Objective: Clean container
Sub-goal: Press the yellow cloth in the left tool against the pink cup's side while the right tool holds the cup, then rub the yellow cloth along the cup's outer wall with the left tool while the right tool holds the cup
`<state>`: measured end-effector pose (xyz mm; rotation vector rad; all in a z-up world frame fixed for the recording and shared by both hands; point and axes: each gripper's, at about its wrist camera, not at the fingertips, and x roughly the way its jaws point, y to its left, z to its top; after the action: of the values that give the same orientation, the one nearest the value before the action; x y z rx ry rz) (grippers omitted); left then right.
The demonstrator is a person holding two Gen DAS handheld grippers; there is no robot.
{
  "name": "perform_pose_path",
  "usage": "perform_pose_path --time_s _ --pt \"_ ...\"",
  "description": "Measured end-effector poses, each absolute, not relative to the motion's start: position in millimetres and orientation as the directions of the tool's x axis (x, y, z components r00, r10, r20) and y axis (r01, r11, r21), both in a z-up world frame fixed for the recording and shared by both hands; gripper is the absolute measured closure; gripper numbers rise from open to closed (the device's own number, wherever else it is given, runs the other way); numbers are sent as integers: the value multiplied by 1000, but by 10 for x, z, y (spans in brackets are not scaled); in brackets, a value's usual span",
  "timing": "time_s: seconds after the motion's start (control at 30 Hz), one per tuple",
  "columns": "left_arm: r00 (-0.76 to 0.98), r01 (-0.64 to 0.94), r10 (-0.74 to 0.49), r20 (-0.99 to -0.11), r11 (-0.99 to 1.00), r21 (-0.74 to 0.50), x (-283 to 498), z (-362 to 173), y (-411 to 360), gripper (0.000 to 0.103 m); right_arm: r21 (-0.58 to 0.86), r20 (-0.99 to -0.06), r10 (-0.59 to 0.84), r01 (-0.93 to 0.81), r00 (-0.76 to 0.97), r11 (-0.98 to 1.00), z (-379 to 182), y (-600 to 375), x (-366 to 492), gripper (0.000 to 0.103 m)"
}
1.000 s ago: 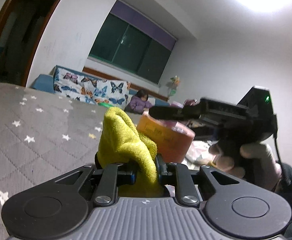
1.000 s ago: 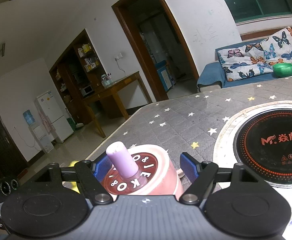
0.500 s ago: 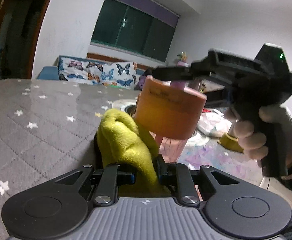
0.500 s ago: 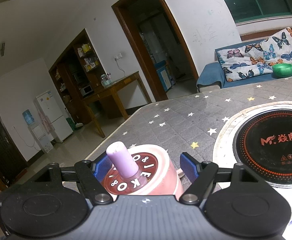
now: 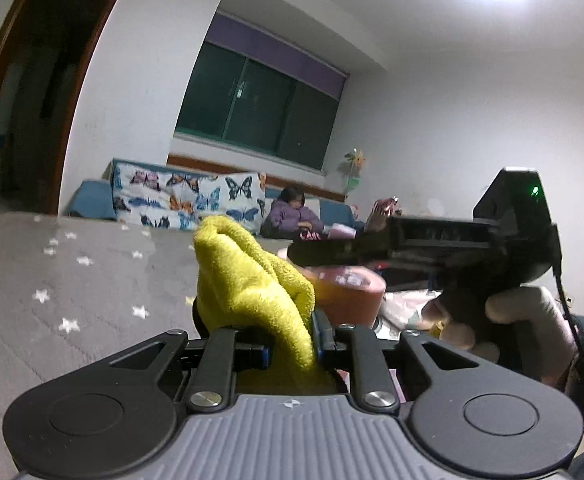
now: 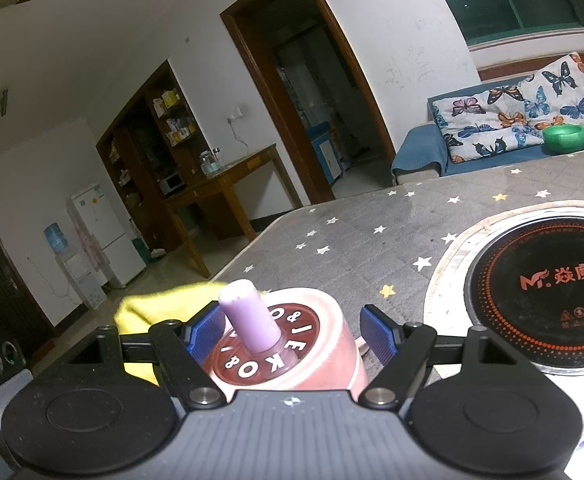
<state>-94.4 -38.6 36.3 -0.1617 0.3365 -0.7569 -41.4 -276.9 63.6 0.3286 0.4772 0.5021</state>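
Left claw (image 5: pixel 292 344) clenches fuzzy yellow cloth (image 5: pixel 251 280); right claw (image 6: pixel 292 332) grasps pink cylindrical container (image 6: pixel 292 344); wiping step; next, press cloth against its side.

Container (image 5: pixel 350 294) partly hidden behind yellow cloth (image 5: pixel 251 280), label blurred.

star-print table cover (image 6: pixel 372 216) | induction hob (image 6: pixel 540 292) | butterfly cushions (image 6: pixel 520 112)

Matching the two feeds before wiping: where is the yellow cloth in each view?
Left wrist: yellow cloth at centre, pinched in the left gripper.
Right wrist: yellow patch at lower left, behind the right gripper's left finger.
Shared landmark: butterfly-print cushion.
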Motion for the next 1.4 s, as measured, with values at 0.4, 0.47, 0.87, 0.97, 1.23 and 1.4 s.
perform_pose_path --time_s 0.4,0.47,0.87,0.97,1.23,1.4 --pt "661 650 -699 -273 715 -257 -993 258 -458 82 384 -341 531 -401 776 832 630 -2737 -375 35" --pt "664 656 -696 -275 718 -234 -1010 257 -498 82 377 -337 528 -402 780 834 632 -2731 -378 35" --pt "640 676 -719 -272 695 -245 -1004 242 -630 82 338 -311 510 -408 802 848 639 -2691 -395 33" --pt "642 672 -714 -278 699 -243 -1001 250 -620 82 328 -305 505 -409 807 852 641 -2681 -399 28" --pt "674 641 -692 -260 722 -261 -989 318 -513 82 301 -287 493 -411 821 860 646 -2654 -410 18" --pt "686 634 -684 -249 730 -257 -964 361 -493 82 284 -276 485 -412 830 866 649 -2638 -417 17"
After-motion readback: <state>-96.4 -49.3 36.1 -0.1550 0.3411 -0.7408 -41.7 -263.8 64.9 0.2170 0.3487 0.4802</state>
